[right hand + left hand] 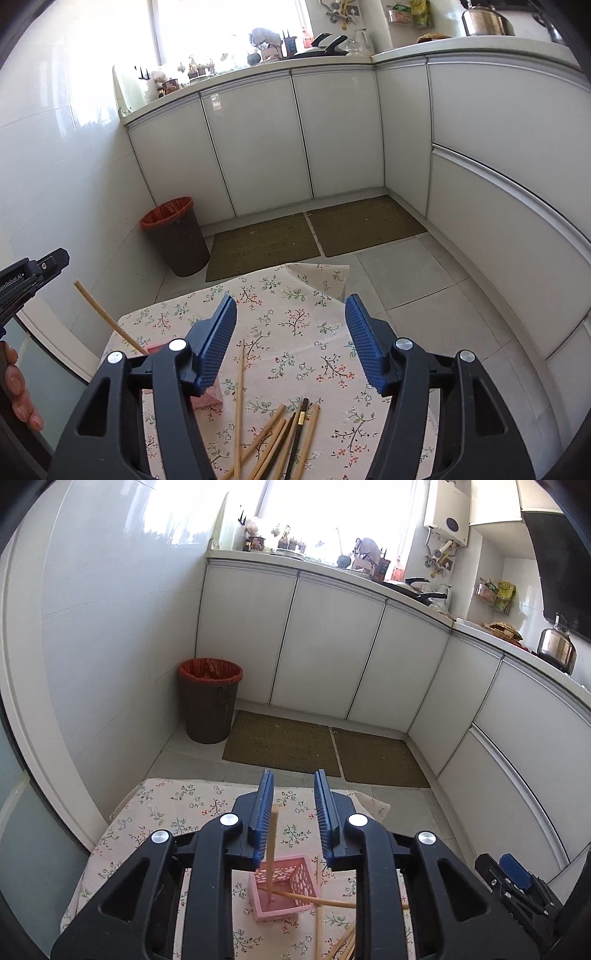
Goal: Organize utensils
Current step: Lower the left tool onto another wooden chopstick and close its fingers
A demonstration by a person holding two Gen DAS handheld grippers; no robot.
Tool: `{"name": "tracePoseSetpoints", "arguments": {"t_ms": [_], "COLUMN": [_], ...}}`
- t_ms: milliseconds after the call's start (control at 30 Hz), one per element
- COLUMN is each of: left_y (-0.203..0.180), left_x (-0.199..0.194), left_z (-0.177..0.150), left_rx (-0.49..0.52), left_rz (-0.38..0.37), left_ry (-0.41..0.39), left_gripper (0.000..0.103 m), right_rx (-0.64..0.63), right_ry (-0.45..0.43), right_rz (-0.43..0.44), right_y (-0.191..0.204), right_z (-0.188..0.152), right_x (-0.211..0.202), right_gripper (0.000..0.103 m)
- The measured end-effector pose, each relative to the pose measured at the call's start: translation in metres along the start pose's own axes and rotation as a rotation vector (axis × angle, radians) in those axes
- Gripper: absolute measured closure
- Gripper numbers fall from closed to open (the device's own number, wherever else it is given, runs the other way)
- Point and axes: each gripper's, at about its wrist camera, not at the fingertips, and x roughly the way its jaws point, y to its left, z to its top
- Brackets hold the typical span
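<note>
My left gripper (pixel 293 780) hangs over a pink basket (pixel 286 891) on the floral tablecloth (pixel 177 812). Its jaws stand a little apart. A bamboo chopstick (pixel 272 853) stands in the basket, leaning by the left pad; the right pad is clear of it. Another chopstick (pixel 325 901) lies slanted across the basket's rim. My right gripper (pixel 291 306) is open and empty above a loose pile of bamboo chopsticks (pixel 273 439), with one dark chopstick (pixel 299 424) among them. In the right wrist view its left finger hides most of the basket (pixel 211 398).
A brown bin with a red liner (pixel 210 698) stands on the floor beyond the table, beside two woven mats (pixel 284 742). White cabinets (pixel 325 642) line the back and right. A person's hand (pixel 18 387) shows at the left edge.
</note>
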Motion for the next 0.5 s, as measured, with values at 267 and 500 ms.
{"name": "tracePoseSetpoints", "arguments": {"t_ms": [267, 500], "left_y": [-0.008, -0.027], "left_x": [-0.034, -0.063], "left_z": [0.001, -0.033], "left_rx": [-0.011, 0.111], "left_rz": [0.004, -0.025], "left_ry": [-0.034, 0.048], "left_gripper": [0.064, 0.034], "right_rx": [0.078, 0.141], "right_ry": [0.070, 0.235], "right_rz": [0.019, 0.024], "right_y": [-0.030, -0.060], "right_z": [0.000, -0.014], "right_x": [0.001, 0.018], "right_gripper": [0.034, 0.033]}}
